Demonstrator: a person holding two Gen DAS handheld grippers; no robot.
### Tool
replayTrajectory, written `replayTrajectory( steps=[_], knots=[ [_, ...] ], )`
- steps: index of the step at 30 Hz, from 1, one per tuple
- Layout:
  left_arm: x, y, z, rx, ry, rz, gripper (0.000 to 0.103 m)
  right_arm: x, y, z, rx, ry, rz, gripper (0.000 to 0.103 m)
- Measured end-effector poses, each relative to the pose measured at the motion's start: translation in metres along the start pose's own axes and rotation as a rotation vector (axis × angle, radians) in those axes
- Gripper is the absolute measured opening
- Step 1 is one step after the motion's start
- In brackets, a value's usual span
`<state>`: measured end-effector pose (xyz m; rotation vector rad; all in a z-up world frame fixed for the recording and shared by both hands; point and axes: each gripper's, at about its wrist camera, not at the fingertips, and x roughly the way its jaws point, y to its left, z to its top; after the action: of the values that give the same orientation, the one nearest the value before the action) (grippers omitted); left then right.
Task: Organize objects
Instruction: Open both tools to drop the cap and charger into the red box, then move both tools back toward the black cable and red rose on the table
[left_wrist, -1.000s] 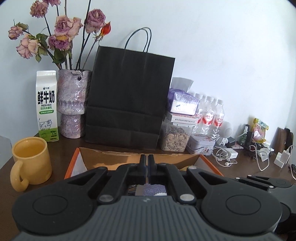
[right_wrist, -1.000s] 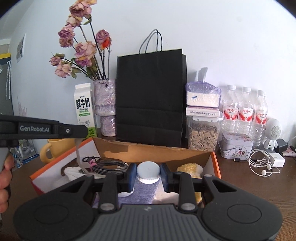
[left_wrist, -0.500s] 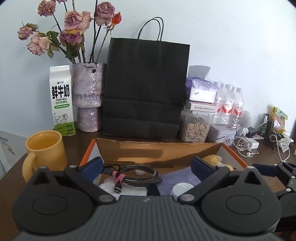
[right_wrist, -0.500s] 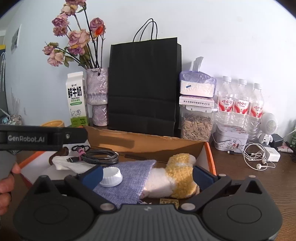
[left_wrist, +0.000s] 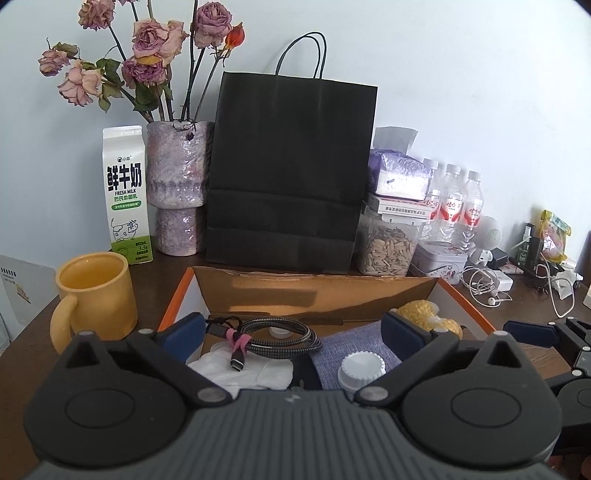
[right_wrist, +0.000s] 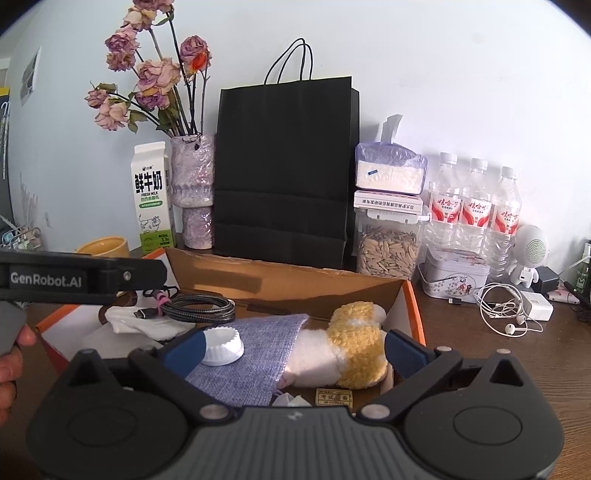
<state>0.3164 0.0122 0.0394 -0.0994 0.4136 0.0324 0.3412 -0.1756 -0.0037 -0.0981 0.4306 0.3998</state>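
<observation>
Clutter in the cardboard box (right_wrist: 413, 306) is what I'm sorting, and right now it's all sitting inside: a coiled cable (left_wrist: 275, 338) on some white tissue (left_wrist: 243, 373) at the left, a white bottle cap (right_wrist: 221, 345) on a blue-grey cloth (right_wrist: 255, 354) in the middle, and a fuzzy yellow-and-white plush thing (right_wrist: 343, 354) toward the right wall.

Both of my grippers are wide open with nothing between the pads. My left gripper (left_wrist: 295, 334) hangs over the cable and cap side, my right gripper (right_wrist: 295, 349) over the cloth and plush, both tipped down a bit toward the box.

My take on doing this step well:

- Pick one item per hand, don't chase two at once.
- Cap looks like the easy first grab for either hand. It's small and hard, so I'd come straight down and pinch across the ridged edge, not the top.
- For the cable, I'd pinch the bundle near the pink tie (left_wrist: 238, 339) so the loops don't spill.
- Watch the cloth: a low pinch on the cap could snag the fabric and drag it along.
- Yellow mug (left_wrist: 94, 295) sits just beside the box on the left, so I'd keep that elbow tucked.
</observation>
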Motion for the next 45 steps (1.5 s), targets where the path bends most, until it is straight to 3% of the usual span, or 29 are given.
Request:
replayTrajectory(
  steps=[8, 17, 33, 41, 43, 44, 45],
  knots=[
    [-0.037, 0.008, -0.012, -0.001, 0.007, 0.005, 0.103, -0.035, 0.01, -0.013, 0.004, 0.0, -0.008, 0.103],
    [-0.067, 0.024, -0.042, 0.031, 0.086, 0.038, 0.103, -0.07, 0.023, -0.042, -0.005, 0.054, -0.008, 0.103],
    [-0.062, 0.026, -0.099, 0.085, 0.324, 0.024, 0.103, -0.085, 0.012, -0.085, 0.025, 0.154, -0.044, 0.103],
    [-0.045, 0.022, -0.104, 0.06, 0.325, 0.064, 0.103, -0.078, 0.009, -0.091, 0.036, 0.177, -0.039, 0.103],
    [-0.048, 0.023, -0.103, 0.047, 0.303, 0.052, 0.09, -0.075, 0.008, -0.092, 0.038, 0.184, -0.038, 0.103],
    [-0.05, 0.022, -0.103, 0.053, 0.289, 0.045, 0.068, -0.074, 0.008, -0.093, 0.038, 0.187, -0.037, 0.103],
    [-0.052, 0.023, -0.101, 0.048, 0.277, 0.039, 0.06, -0.073, 0.009, -0.093, 0.038, 0.191, -0.036, 0.103]
  ],
)
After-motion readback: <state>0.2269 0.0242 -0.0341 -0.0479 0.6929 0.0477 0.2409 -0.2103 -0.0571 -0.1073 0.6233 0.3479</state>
